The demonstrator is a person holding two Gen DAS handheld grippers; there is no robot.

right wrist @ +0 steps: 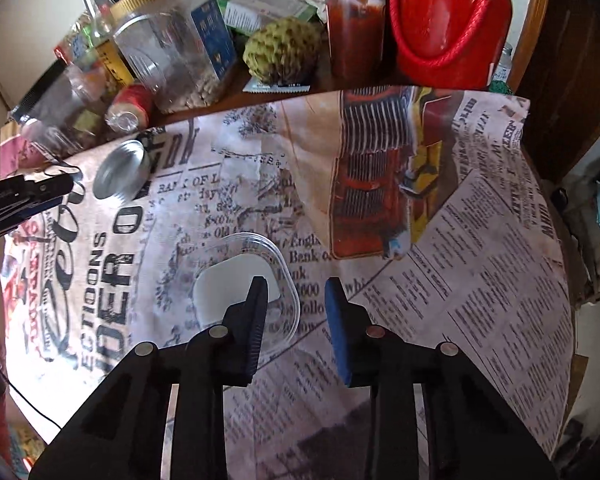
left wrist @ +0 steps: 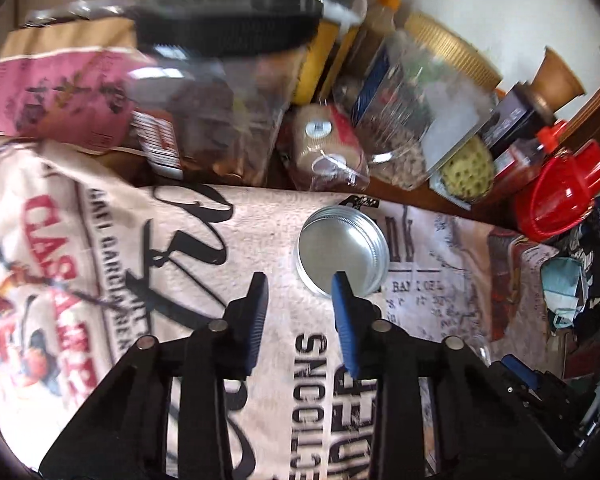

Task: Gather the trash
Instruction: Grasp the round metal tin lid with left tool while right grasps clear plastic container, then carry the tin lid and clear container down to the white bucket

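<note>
1. A table draped in a cream newspaper-print cloth [right wrist: 480, 280] fills both views; along its far edge stands clutter against a pale wall.
2. Left to right in the right wrist view, that clutter runs: a clear plastic jar with a ribbed gold lid [right wrist: 168, 40]; a knobbly green custard apple [right wrist: 280, 54]; a clear bottle of red sauce [right wrist: 354, 28]; a glossy red container with a red rope handle [right wrist: 448, 24].
3. On the cloth lie two likely pieces of trash: a round silver metal screw lid [left wrist: 342, 254] towards the left, resting open side up; a clear plastic tub with rounded corners and a white bottom [right wrist: 244, 284] nearer the middle.
4. The left gripper [left wrist: 300, 284] points steeply down at the cloth; the metal lid lies just ahead and to the right, its near rim behind the blue right fingertip [left wrist: 340, 284]; the jaws stand narrow with nothing between them.
5. The right gripper [right wrist: 296, 288] is tilted down likewise; the plastic tub lies ahead and to the left, its rim behind the black left fingertip [right wrist: 258, 292]; these jaws are also narrow and empty.
6. Judging by position, each hand is nearer its own item; each would need to shift sideways to straddle a rim.
</note>
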